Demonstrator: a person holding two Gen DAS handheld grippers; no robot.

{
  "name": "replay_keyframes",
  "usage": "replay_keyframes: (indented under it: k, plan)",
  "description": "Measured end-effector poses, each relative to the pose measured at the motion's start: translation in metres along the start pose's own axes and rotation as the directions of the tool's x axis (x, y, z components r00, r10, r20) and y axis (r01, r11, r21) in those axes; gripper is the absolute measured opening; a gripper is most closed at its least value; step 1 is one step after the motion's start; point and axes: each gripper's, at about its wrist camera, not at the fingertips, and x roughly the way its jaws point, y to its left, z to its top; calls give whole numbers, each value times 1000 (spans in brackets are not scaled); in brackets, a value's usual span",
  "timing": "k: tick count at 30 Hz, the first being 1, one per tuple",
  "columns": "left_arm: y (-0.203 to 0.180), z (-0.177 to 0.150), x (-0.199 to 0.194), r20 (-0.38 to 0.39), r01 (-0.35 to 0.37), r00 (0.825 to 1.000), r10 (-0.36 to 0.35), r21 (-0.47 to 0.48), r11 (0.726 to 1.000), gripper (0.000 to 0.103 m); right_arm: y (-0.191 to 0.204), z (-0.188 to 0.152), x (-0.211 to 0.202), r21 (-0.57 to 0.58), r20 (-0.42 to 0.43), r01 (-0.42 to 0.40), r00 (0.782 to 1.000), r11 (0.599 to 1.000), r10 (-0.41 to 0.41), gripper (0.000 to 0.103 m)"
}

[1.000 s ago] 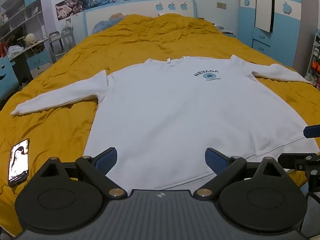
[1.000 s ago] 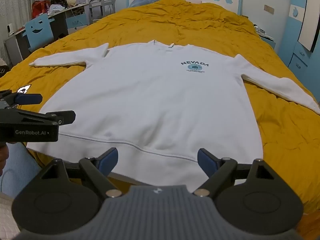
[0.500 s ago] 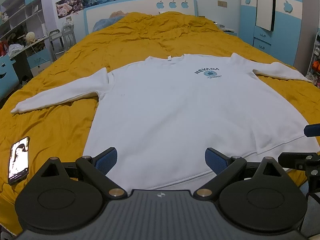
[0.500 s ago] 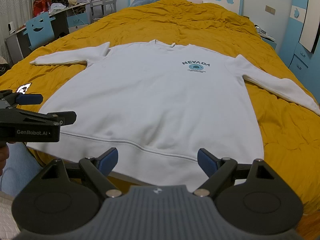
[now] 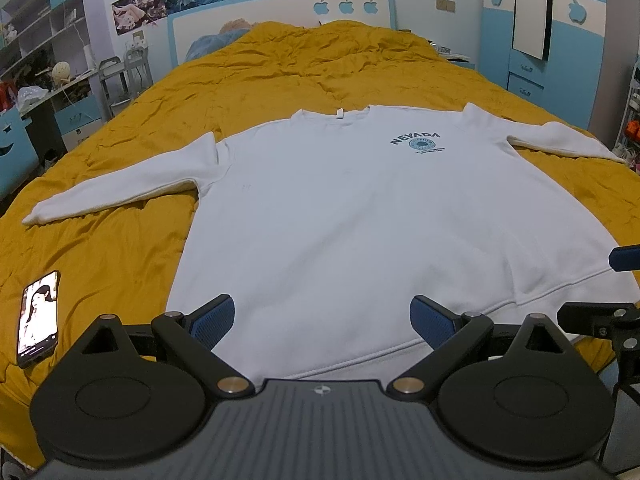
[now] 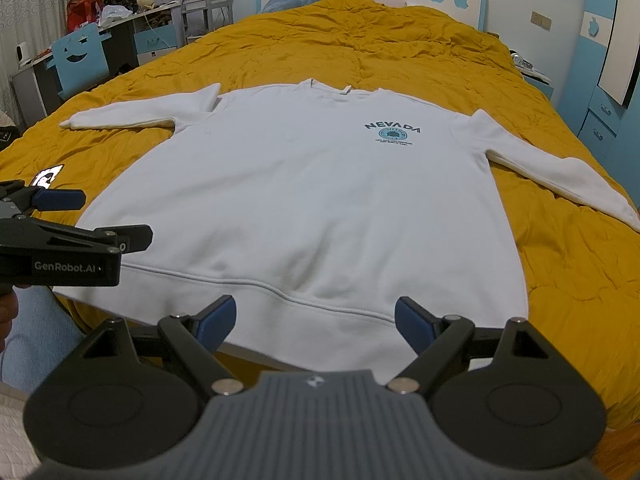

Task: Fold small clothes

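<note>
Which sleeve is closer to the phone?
The sleeve stretched toward the desk side; the phone lies on the yellow bedspread below it. The other sleeve points toward the wardrobe.

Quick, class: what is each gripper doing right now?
Left gripper: open, holding nothing, above the sweatshirt hem.
Right gripper: open, holding nothing.

Black grippers [image 5: 323, 322] (blue pads [image 5: 212, 320], "GenRobot.AI" marking)
</note>
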Motion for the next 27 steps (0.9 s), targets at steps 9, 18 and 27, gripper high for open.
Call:
replay_keyframes:
  k: [9, 18, 27]
  plan:
    - [0, 0, 0, -2, 0, 1000, 0, -1, 1000, 103, 0, 1, 0, 1, -3, 0, 1000, 1000, 0, 82]
    - [2, -2, 0, -6, -2, 1000, 2, -1, 1000, 103, 0, 1, 0, 1, -3, 1, 1000, 1000, -1, 82]
    - [3, -2, 1, -10, -3, 1000, 3, 1, 1000, 103, 0, 0, 2, 0, -5, -2, 1000, 1000, 2, 82]
